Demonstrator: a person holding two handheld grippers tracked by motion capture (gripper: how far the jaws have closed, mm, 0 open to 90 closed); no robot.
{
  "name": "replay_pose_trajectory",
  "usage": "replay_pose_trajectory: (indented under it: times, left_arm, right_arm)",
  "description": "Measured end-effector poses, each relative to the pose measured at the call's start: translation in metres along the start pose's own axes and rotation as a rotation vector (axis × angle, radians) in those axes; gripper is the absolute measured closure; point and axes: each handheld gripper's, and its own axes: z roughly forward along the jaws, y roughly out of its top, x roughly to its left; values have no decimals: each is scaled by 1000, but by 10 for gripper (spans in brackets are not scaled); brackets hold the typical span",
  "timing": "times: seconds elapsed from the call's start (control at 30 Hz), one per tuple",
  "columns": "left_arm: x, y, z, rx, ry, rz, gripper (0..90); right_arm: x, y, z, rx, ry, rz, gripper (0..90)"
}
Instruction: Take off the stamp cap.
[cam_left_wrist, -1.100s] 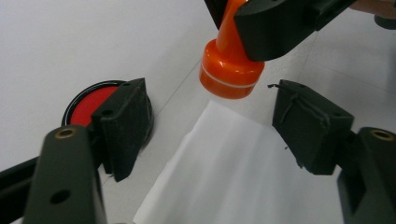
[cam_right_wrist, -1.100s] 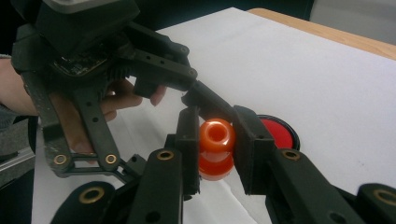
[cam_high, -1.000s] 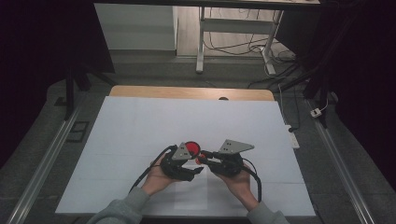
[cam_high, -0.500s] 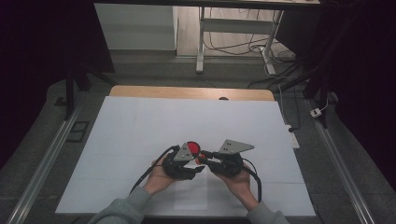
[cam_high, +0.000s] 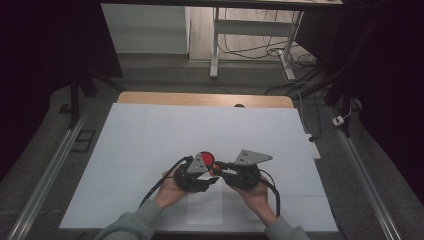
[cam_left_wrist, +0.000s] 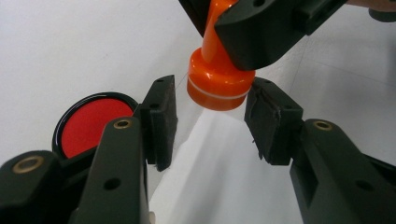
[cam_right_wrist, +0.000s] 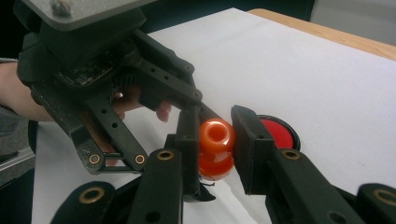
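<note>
So both grippers meet near the front edge of the white worktop (cam_high: 150, 135), about the middle of it. The right gripper (cam_right_wrist: 215, 140) has its jaws clamped tight on the handle of an orange stamp (cam_right_wrist: 215, 148), holding it up off the sheet. In the left gripper view that same orange stamp (cam_left_wrist: 219, 79) hangs with its round base pointing toward the camera, and the left gripper (cam_left_wrist: 210, 119) has just been closing in on it: the base sits at the tips of its jaws, the right-hand pad looks to be just at its rim and the other pad is clear of it, so no real grip there. A round red ink pad (cam_high: 205, 159) in a black rim lies flat on the worktop just beside the left gripper, on the far side of it.
</note>
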Motion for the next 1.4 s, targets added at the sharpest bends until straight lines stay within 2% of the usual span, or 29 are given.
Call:
replay_pose_trajectory:
  times: [0.77, 1.4]
  left_arm:
    - [-1, 0, 1, -3, 0, 12, 636]
    - [-3, -2, 2, 10, 21, 31, 657]
  right_arm:
    - [0, 0, 0, 0, 0, -2, 719]
    - [1, -1, 1, 2, -7, -9, 719]
